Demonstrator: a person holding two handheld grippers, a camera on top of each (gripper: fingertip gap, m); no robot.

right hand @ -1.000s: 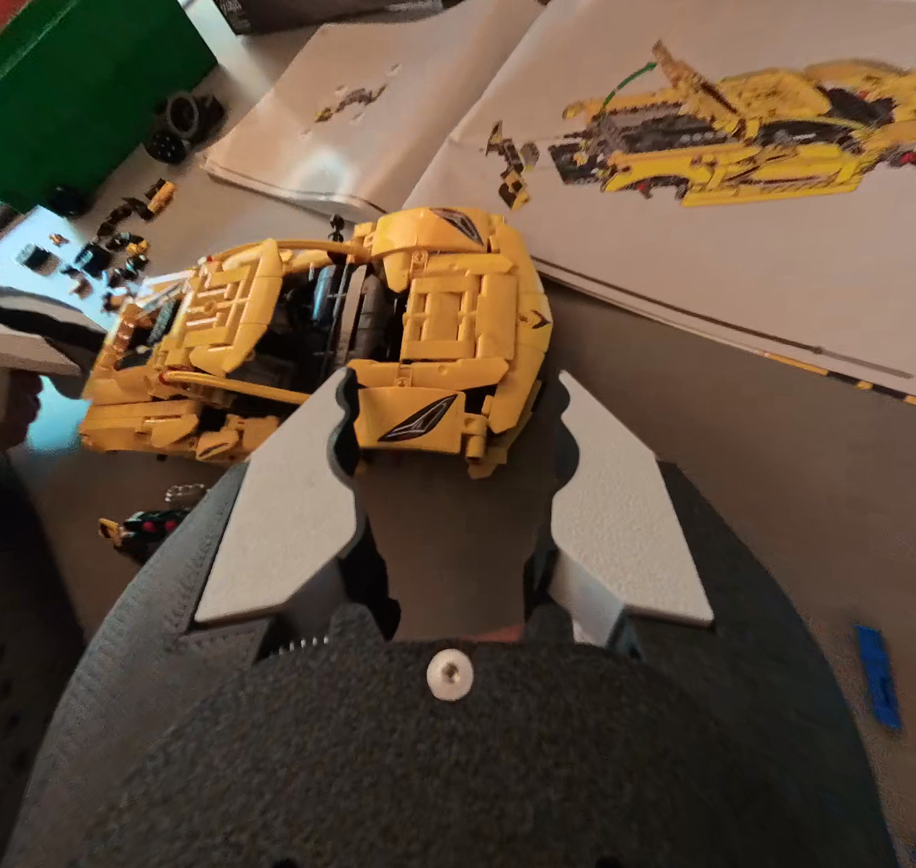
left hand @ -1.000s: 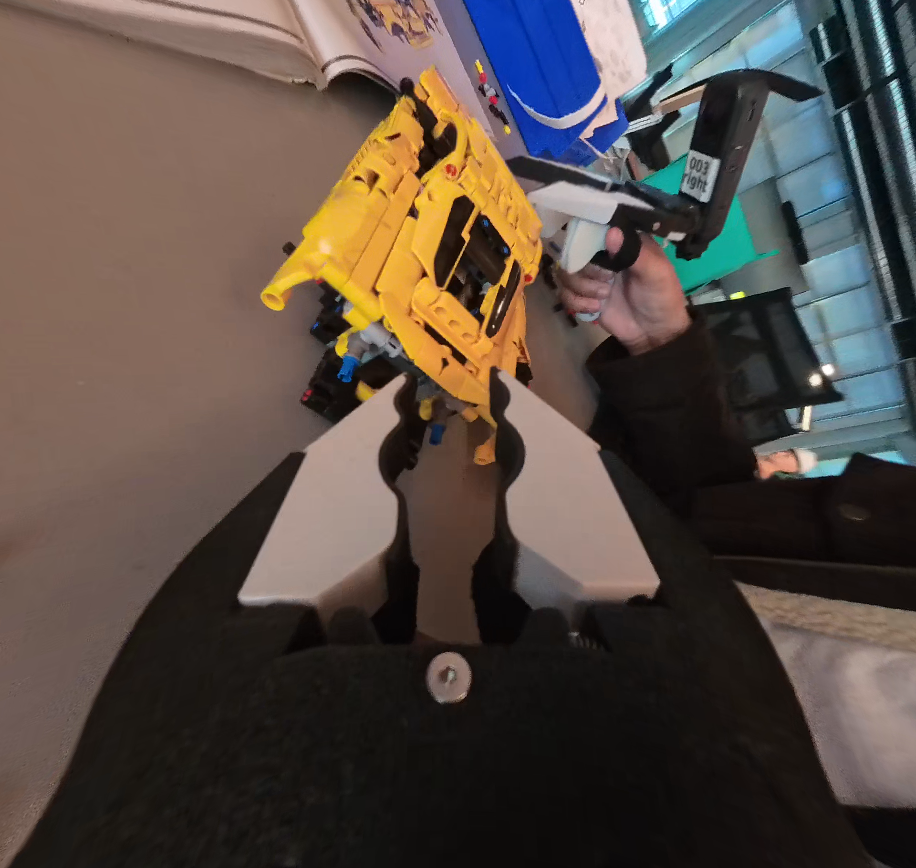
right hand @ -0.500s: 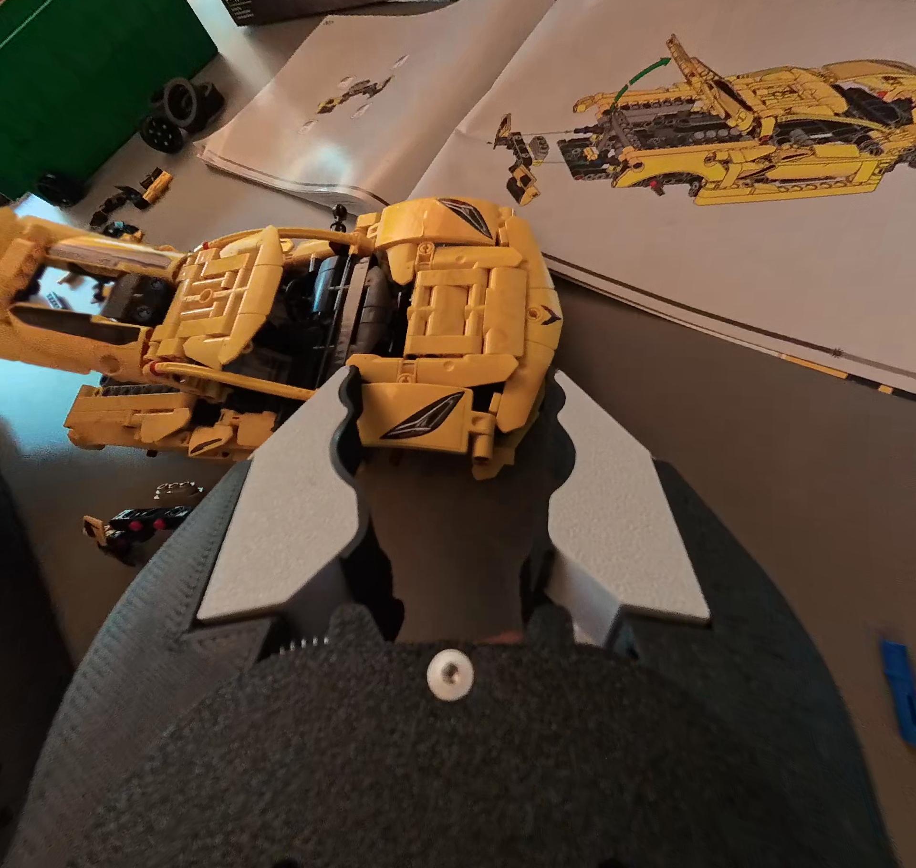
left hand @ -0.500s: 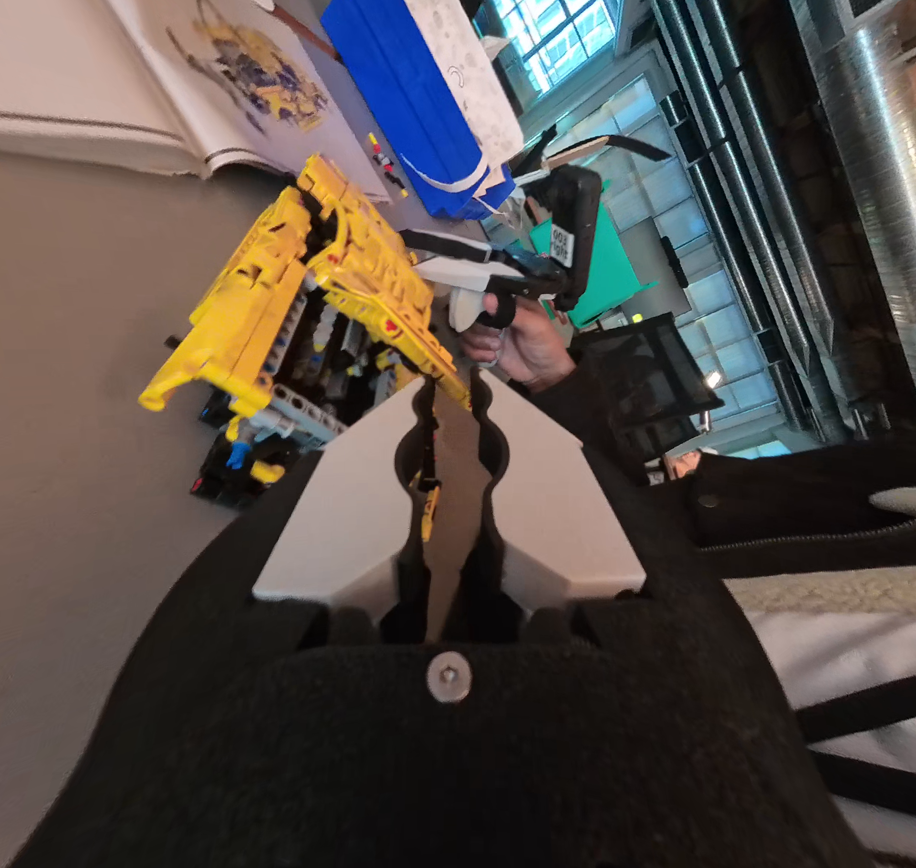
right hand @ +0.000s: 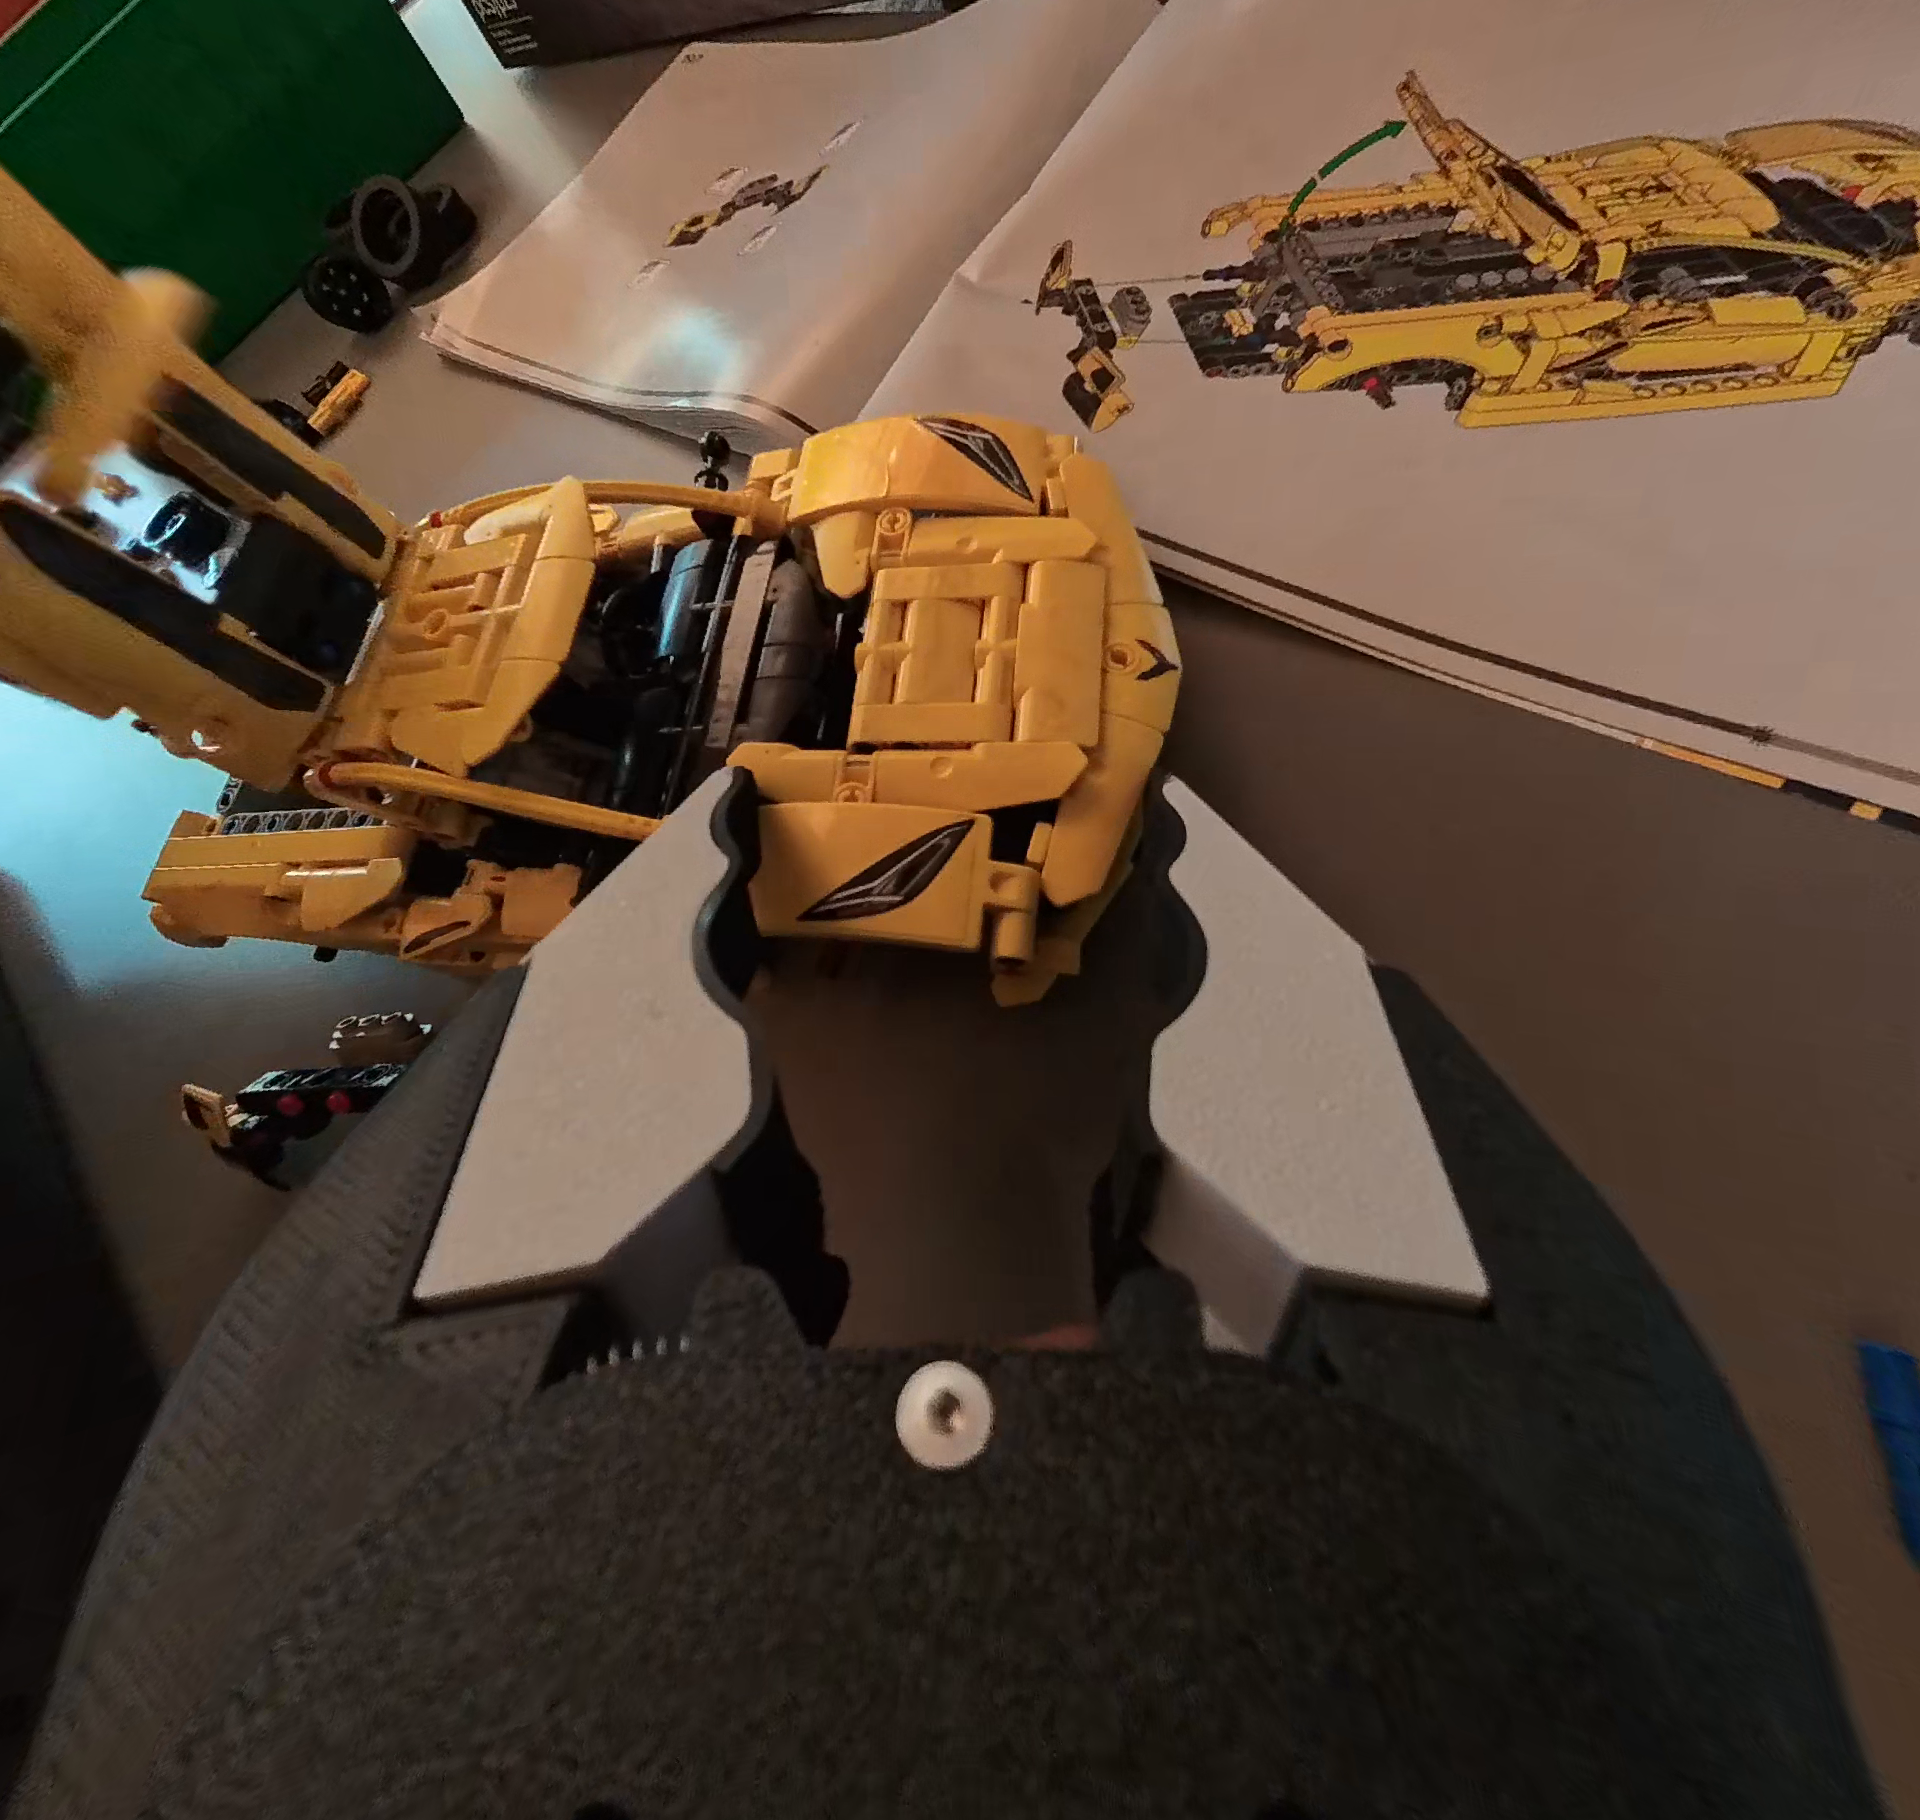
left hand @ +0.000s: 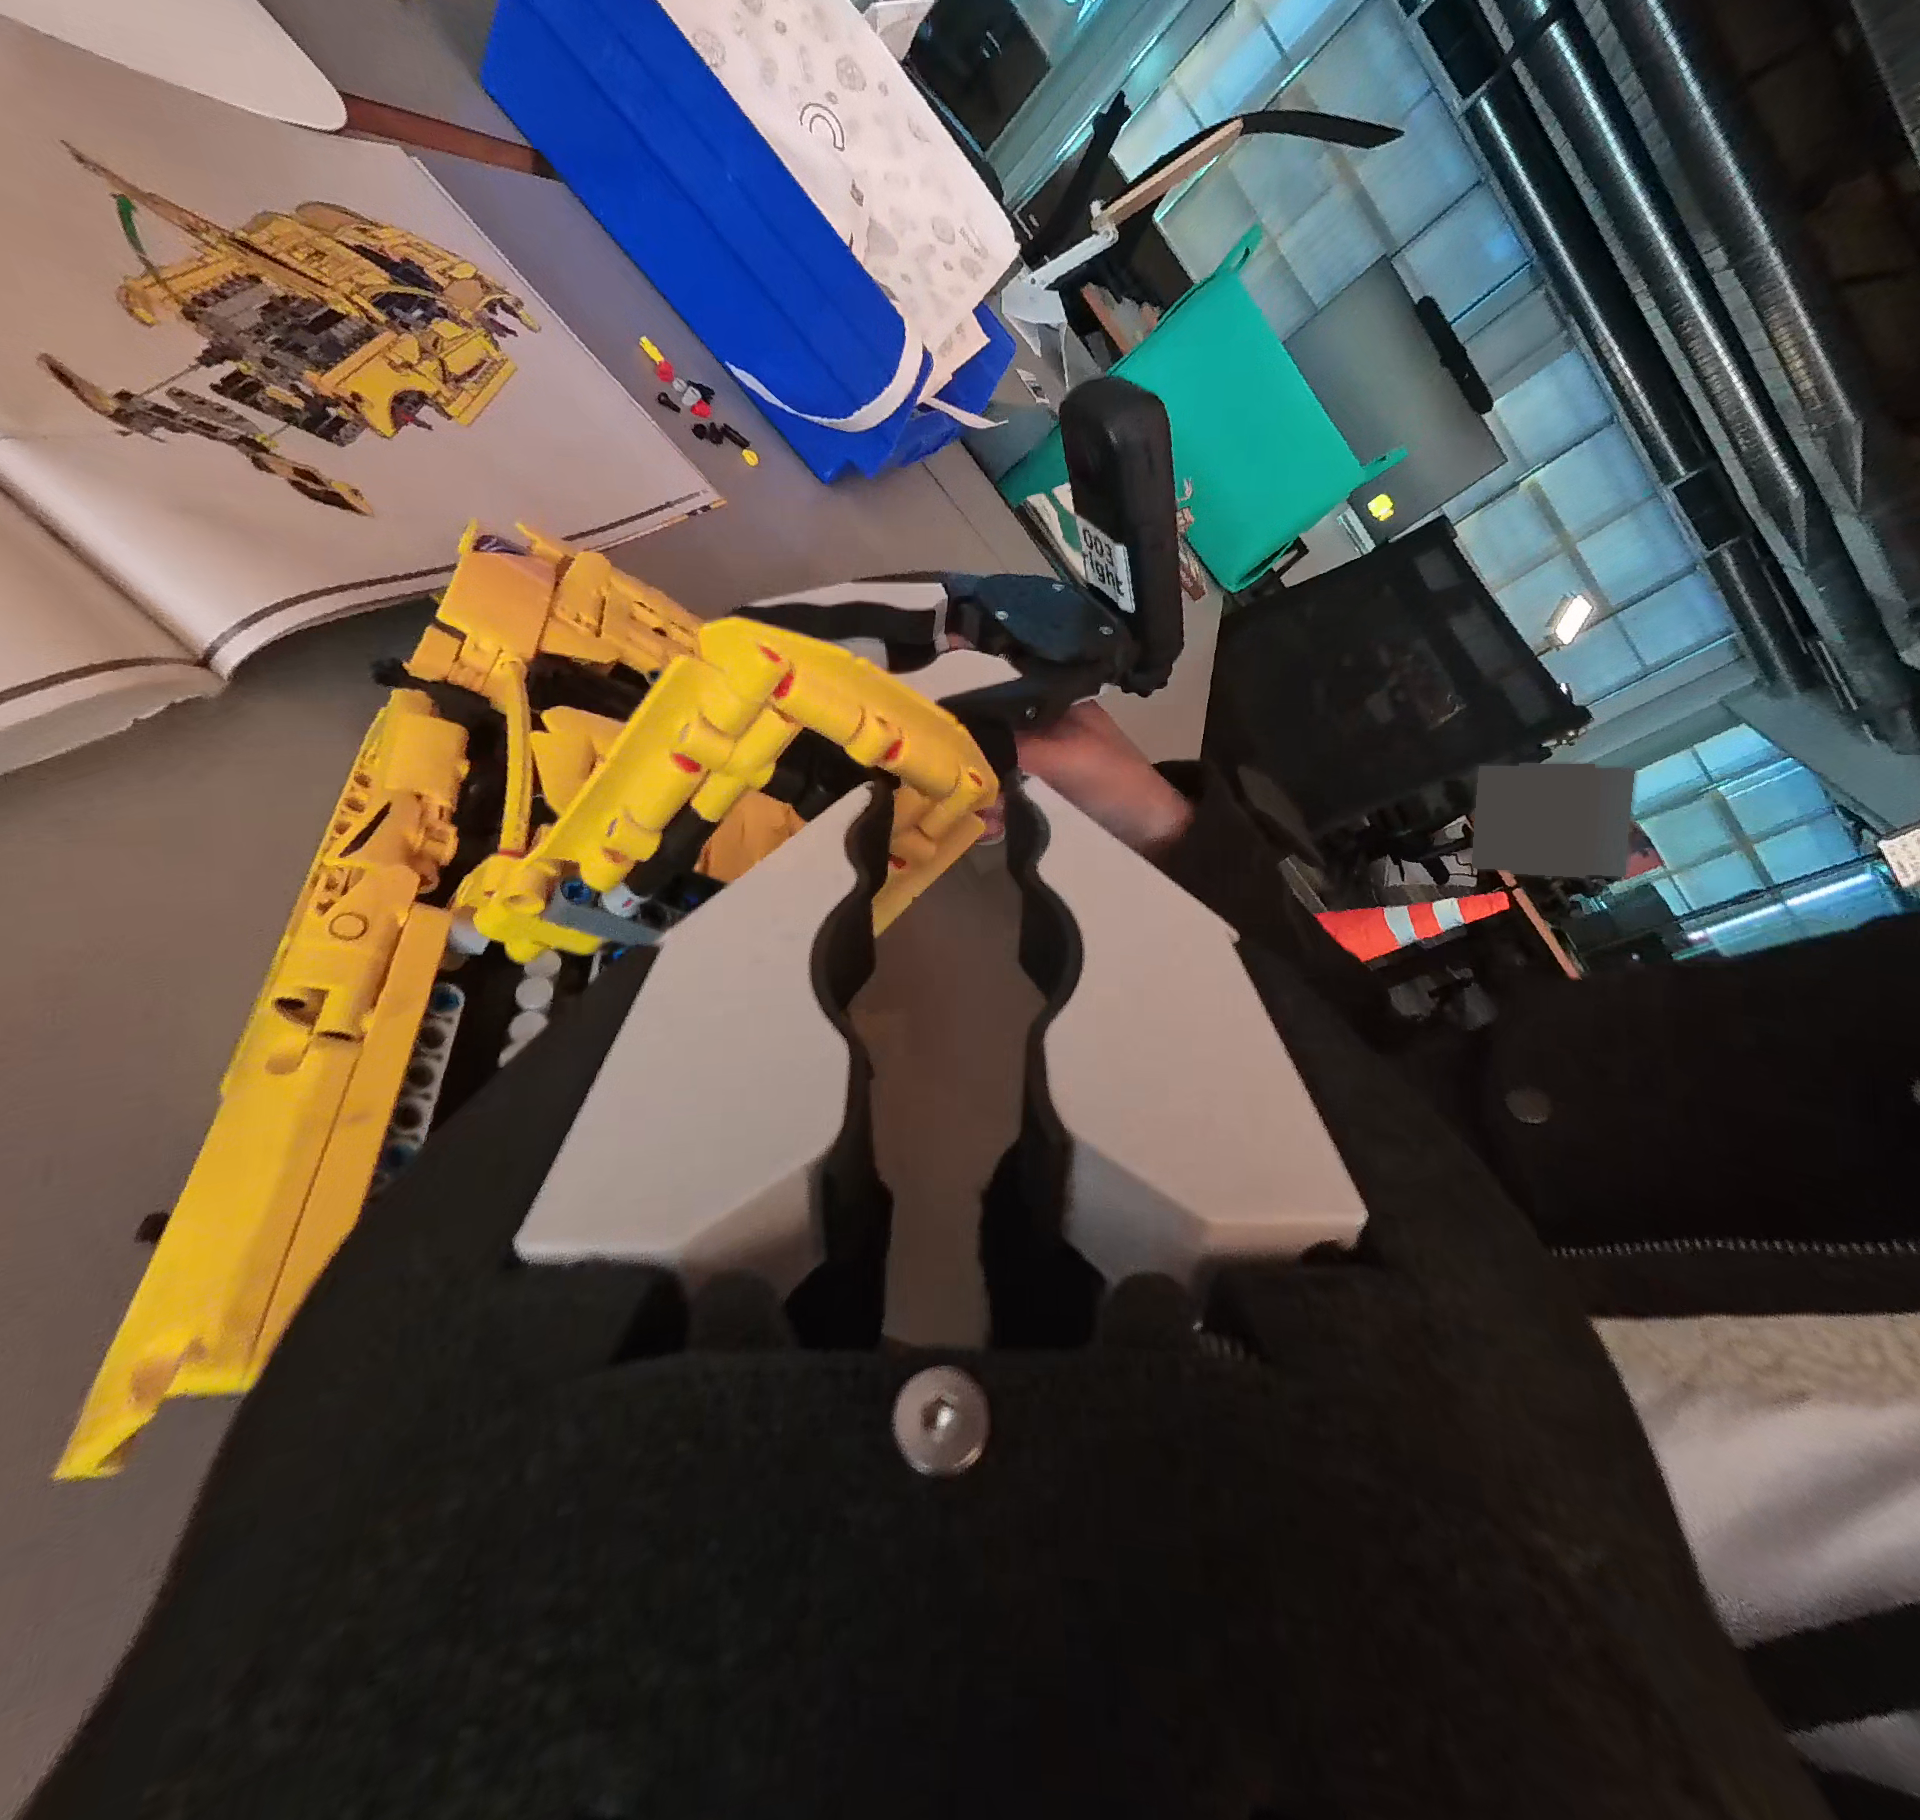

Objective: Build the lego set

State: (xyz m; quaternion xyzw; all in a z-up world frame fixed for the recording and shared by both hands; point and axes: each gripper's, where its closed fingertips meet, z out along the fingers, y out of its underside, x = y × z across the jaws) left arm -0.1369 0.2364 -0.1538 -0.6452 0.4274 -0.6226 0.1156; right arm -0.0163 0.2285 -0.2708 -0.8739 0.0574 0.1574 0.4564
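A yellow lego car (right hand: 935, 648) lies on the grey table (right hand: 1507, 991). My right gripper (right hand: 945, 814) is shut on its front end, one finger on each side of the nose. The car's hinged yellow rear cover (right hand: 187, 565) is swung up and blurred. In the left wrist view the car (left hand: 353, 939) sits left of centre with the raised cover (left hand: 790, 721) above it. My left gripper (left hand: 948, 799) is shut on the cover's free edge. A hand behind the cover holds the other gripper.
The open instruction book (right hand: 1455, 420) lies behind the car. A small black assembly (right hand: 301, 1105), black tyres (right hand: 384, 243) and a green bin (right hand: 187, 108) sit to the left. A blue bin (left hand: 707, 191) and small loose pieces (left hand: 691, 399) lie beyond the book. A blue piece (right hand: 1891, 1427) lies at right. About 12 cm separates my right fingertips from the blue piece (right hand: 1891, 1427).
My left gripper closed on the rear cover's edge and swung the cover up from the car. My right gripper has kept its hold on the car's front.
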